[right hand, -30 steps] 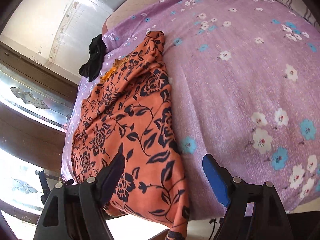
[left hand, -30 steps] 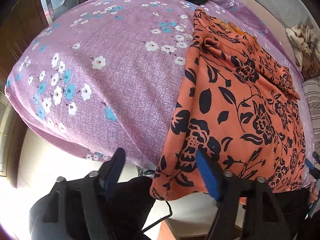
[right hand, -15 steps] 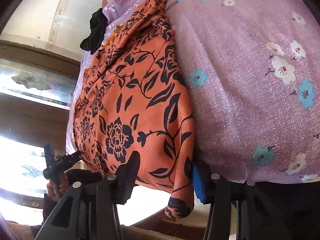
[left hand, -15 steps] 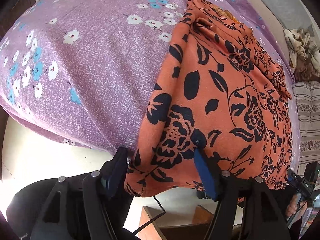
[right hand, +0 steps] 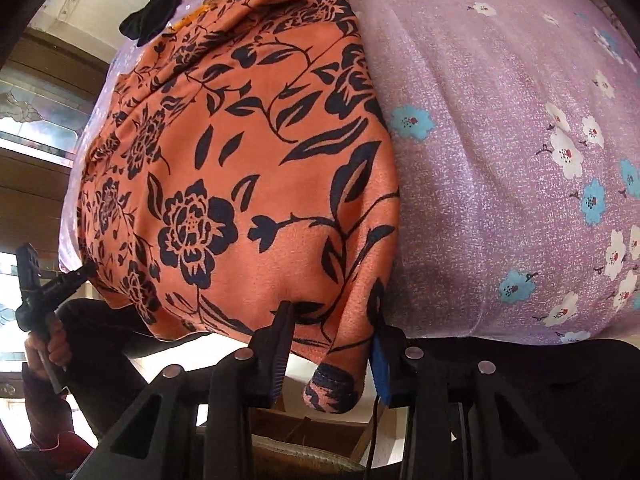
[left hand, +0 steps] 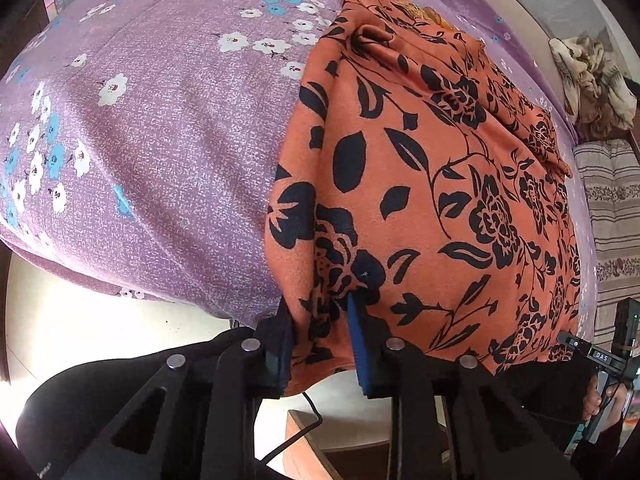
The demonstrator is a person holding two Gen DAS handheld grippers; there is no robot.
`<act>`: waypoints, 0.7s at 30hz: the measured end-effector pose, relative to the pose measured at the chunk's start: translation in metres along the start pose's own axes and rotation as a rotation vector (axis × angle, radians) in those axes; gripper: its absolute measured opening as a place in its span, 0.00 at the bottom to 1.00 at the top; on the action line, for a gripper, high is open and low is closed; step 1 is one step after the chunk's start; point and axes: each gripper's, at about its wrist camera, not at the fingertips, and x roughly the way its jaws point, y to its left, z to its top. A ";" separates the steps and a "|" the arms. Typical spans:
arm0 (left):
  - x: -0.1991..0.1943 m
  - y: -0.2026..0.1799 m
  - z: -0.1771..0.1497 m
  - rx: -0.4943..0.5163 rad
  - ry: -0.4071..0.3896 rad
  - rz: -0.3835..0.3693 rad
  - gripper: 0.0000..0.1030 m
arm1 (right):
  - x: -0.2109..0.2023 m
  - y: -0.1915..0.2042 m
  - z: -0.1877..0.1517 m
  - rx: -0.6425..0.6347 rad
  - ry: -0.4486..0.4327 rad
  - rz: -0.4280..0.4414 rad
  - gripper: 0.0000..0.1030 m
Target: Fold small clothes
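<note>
An orange garment with black flowers (left hand: 420,184) lies flat on a purple flowered bedsheet (left hand: 160,160), its near hem hanging over the bed's edge. My left gripper (left hand: 320,340) is closing on the hem's left corner, and bunched cloth fills the gap between its pads. In the right wrist view the same garment (right hand: 240,160) runs up the sheet (right hand: 500,160). My right gripper (right hand: 332,344) is closing on the right corner of the hem, with cloth pressed against both pads and a tip dangling below. Each view catches the other gripper at its edge.
A black cloth (right hand: 156,4) lies at the far end of the bed. A crumpled beige cloth (left hand: 596,84) and striped bedding (left hand: 612,220) sit off to the right. Below the bed edge are pale floor and a wooden piece (left hand: 320,448).
Both grippers have come down onto the near hem and narrowed their jaws from wide apart to closed around the cloth corners. The garment fills more of each view.
</note>
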 end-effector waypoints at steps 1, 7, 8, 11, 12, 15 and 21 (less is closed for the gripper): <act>0.002 -0.001 0.001 -0.011 0.009 -0.003 0.32 | 0.000 0.001 0.000 -0.004 -0.001 -0.007 0.37; 0.011 -0.013 0.001 0.039 0.072 -0.006 0.22 | -0.001 0.019 -0.010 -0.067 0.002 -0.066 0.11; 0.009 -0.019 0.000 0.063 0.066 0.008 0.12 | -0.004 0.022 -0.012 -0.078 0.000 -0.065 0.08; 0.005 -0.033 0.002 0.107 0.056 0.032 0.09 | -0.020 0.037 -0.015 -0.101 -0.019 -0.008 0.08; 0.003 -0.035 0.003 0.104 0.054 0.019 0.08 | -0.027 0.039 -0.013 -0.102 -0.030 0.023 0.07; -0.016 -0.042 0.014 0.095 0.031 -0.107 0.07 | -0.052 0.042 -0.001 -0.099 -0.086 0.137 0.07; -0.078 -0.059 0.071 0.123 -0.094 -0.293 0.07 | -0.098 0.041 0.051 -0.070 -0.225 0.320 0.07</act>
